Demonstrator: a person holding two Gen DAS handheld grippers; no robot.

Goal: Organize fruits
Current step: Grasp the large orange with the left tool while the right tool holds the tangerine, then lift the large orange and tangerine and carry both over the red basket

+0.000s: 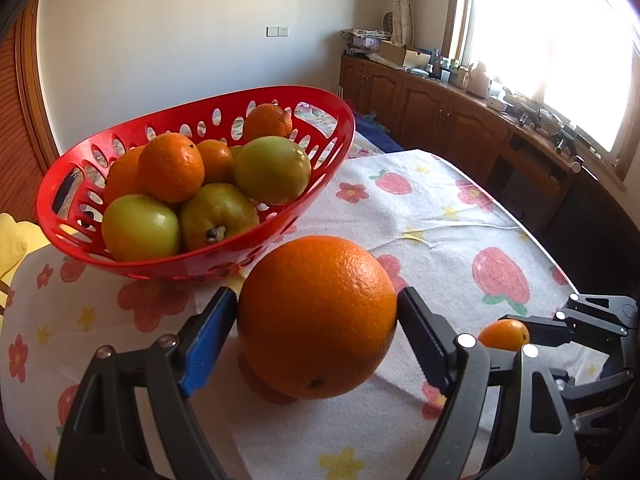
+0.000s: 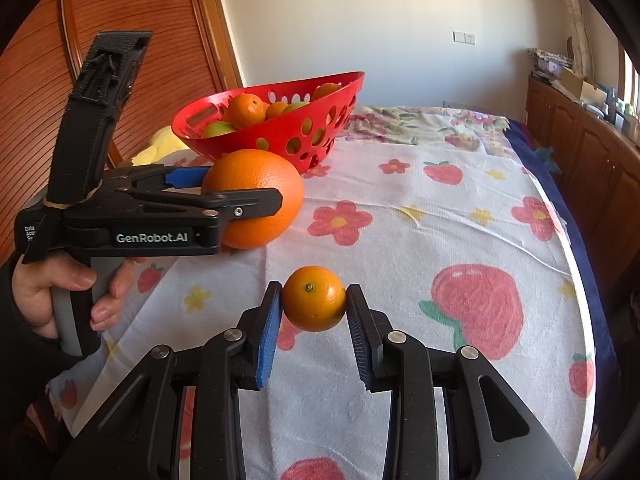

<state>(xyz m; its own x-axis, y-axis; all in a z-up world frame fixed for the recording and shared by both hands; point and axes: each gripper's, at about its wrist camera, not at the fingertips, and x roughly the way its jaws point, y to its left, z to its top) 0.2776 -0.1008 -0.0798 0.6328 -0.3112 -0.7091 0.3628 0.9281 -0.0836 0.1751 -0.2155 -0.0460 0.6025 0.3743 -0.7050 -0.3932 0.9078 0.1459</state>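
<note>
Left wrist view: left tool (image 1: 318,312) clamped on a big orange (image 1: 318,326), blue pad on one flank, black pad on the other; the fruit is held just off the flowered cloth (image 1: 432,208), its shadow directly beneath. Just behind it, a red basket (image 1: 208,264) with oval holes, tipped toward the camera, its far rim high. Inside: three green apples (image 1: 140,227) to the front and right, one showing its dried calyx, with at least four mandarins (image 1: 171,166) heaped behind and above them. At lower right, the right tool (image 1: 506,338) grips a small orange (image 1: 503,334), partly hidden by the left tool's black finger. Wooden cabinets (image 1: 440,112) under a bright window. Right wrist view: right tool (image 2: 314,300) closed narrow on the small orange (image 2: 314,298), stem end up, above the cloth (image 2: 420,216). To the left, a hand (image 2: 56,292) grasps the left tool's handle; left tool (image 2: 248,196) holds the big orange (image 2: 256,184) just in front of the basket (image 2: 288,128), whether touching cannot be told. Basket contents seen here: mandarins (image 2: 246,110) and green apples (image 2: 218,129) poking above the rim. Slatted wooden door (image 2: 40,80) behind.
</note>
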